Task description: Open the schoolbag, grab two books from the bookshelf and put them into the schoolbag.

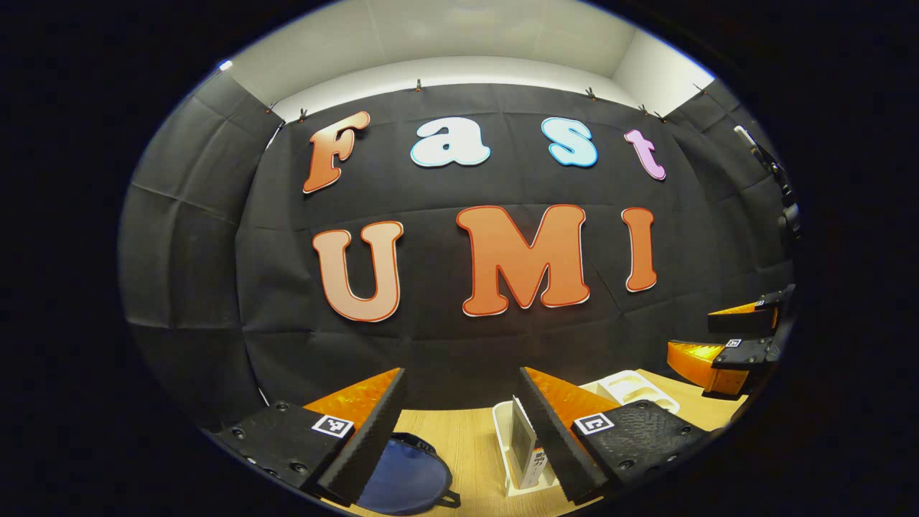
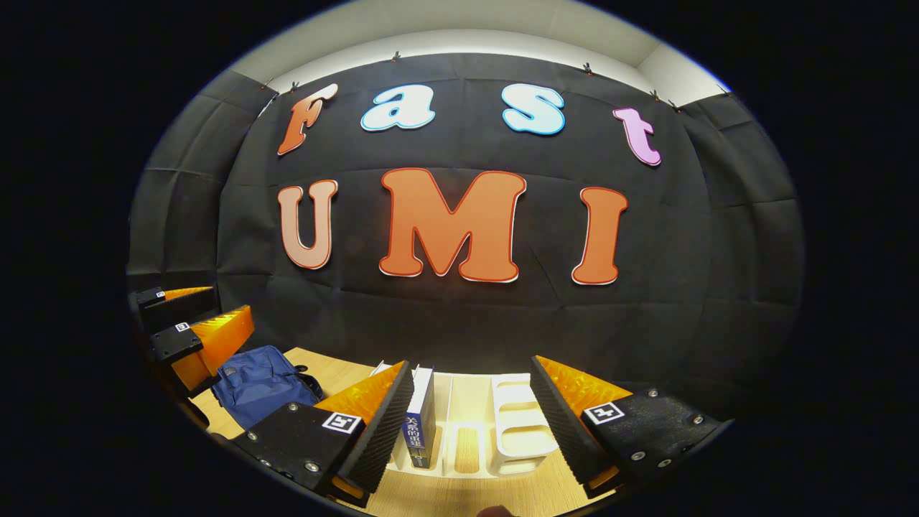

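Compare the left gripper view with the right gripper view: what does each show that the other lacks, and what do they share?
Left gripper view: the right gripper, open, at the right edge; a dark stand by the wall; a pale-covered book.
Right gripper view: the left gripper, open, beside the blue schoolbag; a dark-spined book upright in the white bookshelf.
Shared: schoolbag, bookshelf, wooden table, black cloth wall.

Both the left gripper (image 1: 463,431) and the right gripper (image 2: 474,420) have ribbed wedge fingers on screwed textured plates bearing square tags.
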A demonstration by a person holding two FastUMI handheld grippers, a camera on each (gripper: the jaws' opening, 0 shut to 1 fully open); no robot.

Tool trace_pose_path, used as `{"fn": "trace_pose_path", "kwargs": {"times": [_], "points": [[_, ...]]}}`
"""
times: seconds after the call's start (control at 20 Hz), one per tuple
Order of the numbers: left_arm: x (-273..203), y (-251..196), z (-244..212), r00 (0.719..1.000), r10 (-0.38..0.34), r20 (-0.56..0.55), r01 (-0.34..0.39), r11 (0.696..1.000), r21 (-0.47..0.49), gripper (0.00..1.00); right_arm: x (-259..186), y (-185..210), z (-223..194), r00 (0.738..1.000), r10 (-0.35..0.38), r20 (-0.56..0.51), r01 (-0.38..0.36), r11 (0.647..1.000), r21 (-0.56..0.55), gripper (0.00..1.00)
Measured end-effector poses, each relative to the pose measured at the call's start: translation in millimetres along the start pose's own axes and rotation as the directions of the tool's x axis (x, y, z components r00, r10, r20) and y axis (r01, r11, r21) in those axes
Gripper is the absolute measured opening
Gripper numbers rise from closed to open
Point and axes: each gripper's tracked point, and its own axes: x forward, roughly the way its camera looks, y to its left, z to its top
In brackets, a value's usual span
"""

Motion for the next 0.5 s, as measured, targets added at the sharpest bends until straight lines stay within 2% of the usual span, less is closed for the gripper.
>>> {"fn": "trace_pose_path", "kwargs": {"times": [0.2, 0.25, 0.35, 0.4, 0.5], "points": [[-9, 4, 8, 0.999, 0.018, 0.038, -0.016, 0.999, -0.041, 0.99, 1, 2, -1, 1.000, 0.002, 0.005, -0.002, 1.000, -0.008, 0.96], [-10, 4, 12, 0.999, 0.021, 0.044, -0.019, 0.999, -0.049, 0.95, 2, 3, -2, 1.000, 0.009, 0.005, -0.009, 1.000, -0.008, 0.97], [-8, 6, 9, 0.998, 0.037, 0.041, -0.036, 0.999, -0.034, 0.99, 4, 3, -3, 1.000, 0.019, 0.004, -0.019, 1.000, -0.008, 0.97], [-9, 6, 9, 0.998, 0.043, 0.039, -0.041, 0.999, -0.035, 0.95, 5, 4, -4, 1.000, 0.023, 0.002, -0.023, 1.000, -0.008, 0.97], [-11, 3, 5, 0.999, 0.045, 0.031, -0.044, 0.998, -0.053, 0.99, 8, -3, -9, 1.000, 0.002, -0.011, -0.002, 1.000, -0.012, 0.97]]}}
